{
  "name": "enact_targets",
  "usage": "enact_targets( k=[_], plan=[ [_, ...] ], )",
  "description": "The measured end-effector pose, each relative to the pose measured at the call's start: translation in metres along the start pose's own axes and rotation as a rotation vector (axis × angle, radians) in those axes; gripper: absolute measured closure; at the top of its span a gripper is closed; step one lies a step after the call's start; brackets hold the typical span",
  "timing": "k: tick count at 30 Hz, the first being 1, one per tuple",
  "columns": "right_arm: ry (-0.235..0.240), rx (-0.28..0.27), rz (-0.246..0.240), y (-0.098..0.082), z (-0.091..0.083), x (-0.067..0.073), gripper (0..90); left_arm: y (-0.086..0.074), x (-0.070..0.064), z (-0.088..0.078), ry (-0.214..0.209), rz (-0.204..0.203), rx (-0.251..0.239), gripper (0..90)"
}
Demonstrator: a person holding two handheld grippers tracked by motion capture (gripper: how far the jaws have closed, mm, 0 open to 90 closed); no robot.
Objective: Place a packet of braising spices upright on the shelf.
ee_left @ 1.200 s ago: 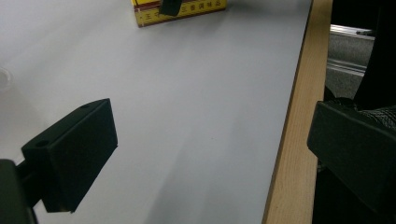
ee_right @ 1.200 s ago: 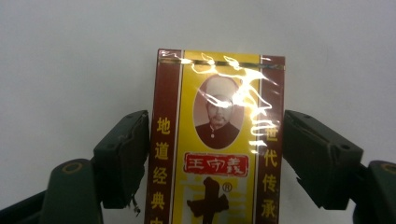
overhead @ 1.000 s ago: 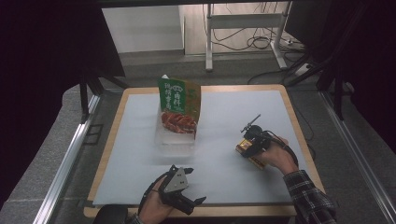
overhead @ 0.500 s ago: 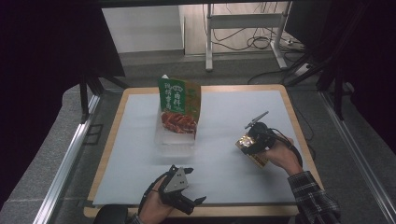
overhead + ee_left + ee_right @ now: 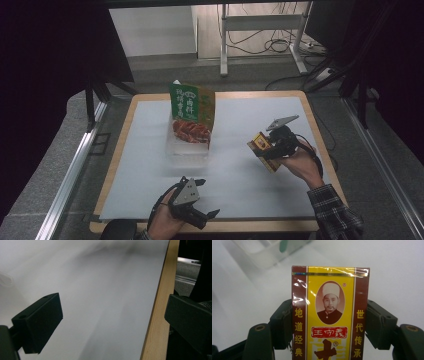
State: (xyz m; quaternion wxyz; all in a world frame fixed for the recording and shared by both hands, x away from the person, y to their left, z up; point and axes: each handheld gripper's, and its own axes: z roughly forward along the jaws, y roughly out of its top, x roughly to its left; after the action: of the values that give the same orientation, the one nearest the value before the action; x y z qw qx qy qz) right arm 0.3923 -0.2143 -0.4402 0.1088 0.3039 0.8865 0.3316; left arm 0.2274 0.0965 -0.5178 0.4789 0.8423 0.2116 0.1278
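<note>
From the high view, the right gripper (image 5: 266,148) is held above the white tabletop (image 5: 250,180) on the person's right side, its fingers pinching a small yellow and brown box (image 5: 263,150) clear of the surface. The left gripper (image 5: 200,212) sits low near the front edge of the tabletop, fingers spread with nothing between them. A green and red pouch (image 5: 192,113) stands upright in a clear container (image 5: 187,146) toward the middle (well apart from both grippers).

In the left gripper view, the two black fingers (image 5: 37,322) stand wide apart over the white sheet and the wooden edge (image 5: 160,315), touching nothing.

In the right gripper view, the box (image 5: 329,315) stands upright between the fingers (image 5: 282,325), which press on its two narrow brown sides; its printed yellow front faces the camera.
</note>
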Motion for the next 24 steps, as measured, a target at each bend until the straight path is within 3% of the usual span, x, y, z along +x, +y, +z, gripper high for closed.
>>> enact_targets(
  k=[24],
  plan=[
    [0.038,-0.230,-0.031,0.016,-0.007,0.014,31.7,-0.005,-0.005,-0.010,0.005,-0.032,-0.009,1.2]
  ],
)
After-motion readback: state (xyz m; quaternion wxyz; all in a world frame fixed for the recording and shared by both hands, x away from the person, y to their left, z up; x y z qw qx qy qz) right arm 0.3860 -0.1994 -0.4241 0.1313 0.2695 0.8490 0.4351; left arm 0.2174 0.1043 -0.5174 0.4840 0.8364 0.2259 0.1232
